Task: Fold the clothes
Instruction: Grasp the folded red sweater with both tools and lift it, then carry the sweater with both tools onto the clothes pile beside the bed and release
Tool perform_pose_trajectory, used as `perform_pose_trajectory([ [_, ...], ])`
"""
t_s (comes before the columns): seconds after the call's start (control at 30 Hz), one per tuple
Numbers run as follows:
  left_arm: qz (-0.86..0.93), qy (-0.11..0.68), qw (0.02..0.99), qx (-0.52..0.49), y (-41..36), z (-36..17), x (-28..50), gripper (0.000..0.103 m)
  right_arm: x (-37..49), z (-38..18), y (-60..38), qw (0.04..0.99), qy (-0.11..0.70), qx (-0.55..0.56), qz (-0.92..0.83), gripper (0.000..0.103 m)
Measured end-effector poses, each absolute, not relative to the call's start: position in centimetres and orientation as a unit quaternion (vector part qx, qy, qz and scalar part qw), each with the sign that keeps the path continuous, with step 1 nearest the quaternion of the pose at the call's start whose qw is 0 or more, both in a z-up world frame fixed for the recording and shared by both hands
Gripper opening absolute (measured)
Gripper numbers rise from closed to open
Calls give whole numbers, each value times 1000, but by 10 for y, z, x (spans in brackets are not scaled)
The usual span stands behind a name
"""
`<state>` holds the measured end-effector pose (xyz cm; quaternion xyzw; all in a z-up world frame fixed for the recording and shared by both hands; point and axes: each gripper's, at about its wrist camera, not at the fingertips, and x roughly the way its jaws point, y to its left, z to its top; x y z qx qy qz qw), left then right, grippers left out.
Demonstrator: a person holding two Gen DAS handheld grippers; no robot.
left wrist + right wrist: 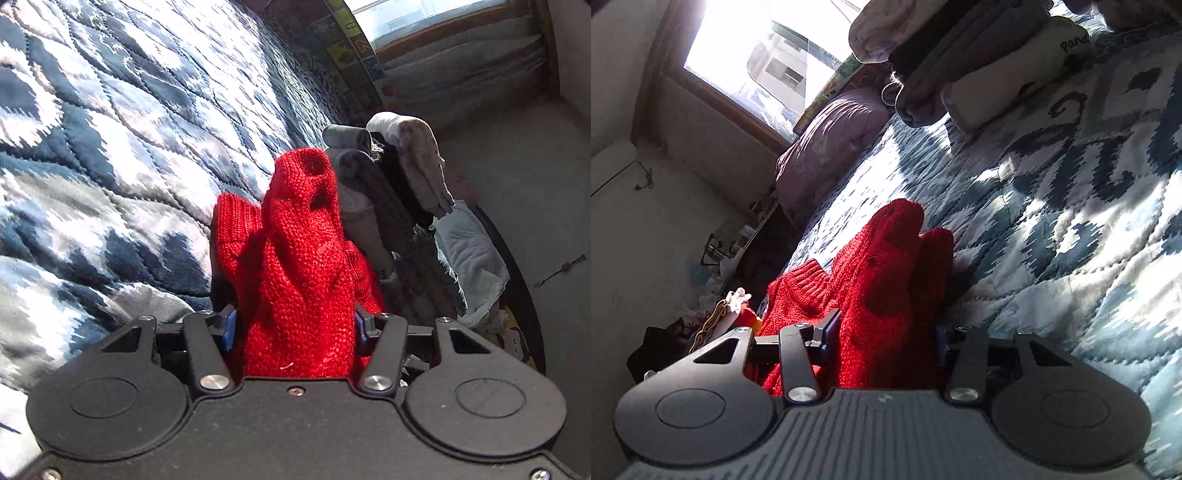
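A red knit garment is bunched into a thick wad and gripped between the fingers of both grippers, filling the gap of each. Its coarse, open stitch is seen, with small holes near the far end. A ribbed cuff or hem hangs at the left in the right wrist view. The garment is held above a blue-and-white quilt, its far end near it.

Left claw: matte black housing, two round raised discs either side, black linkage arms with triangular cut-outs, silver pivot screws, small centre screw, blue pads on fingers.

Right claw: same black linkage, discs, silver screws; ribbed grey top plate; blue pads barely visible.
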<state>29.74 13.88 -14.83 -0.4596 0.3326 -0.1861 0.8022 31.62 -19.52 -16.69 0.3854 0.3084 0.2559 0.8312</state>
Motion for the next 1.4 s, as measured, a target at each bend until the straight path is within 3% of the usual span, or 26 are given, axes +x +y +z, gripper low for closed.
perform_pose_trajectory([
  [0.37, -145, 255, 793, -534, 195, -103, 192, 51, 296, -116, -143, 786, 293, 395, 374, 46],
  [0.77, 77, 26, 790, -608, 331, -50, 4, 51, 287, -32, 121, 672, 348, 283, 590, 46],
  [1.2, 156, -140, 771, -602, 453, -20, -28, 51, 298, 26, 325, 580, 363, 254, 684, 46],
  [1.4, 184, -129, 742, -631, 504, -42, -10, 51, 322, 13, 386, 567, 383, 255, 683, 46],
])
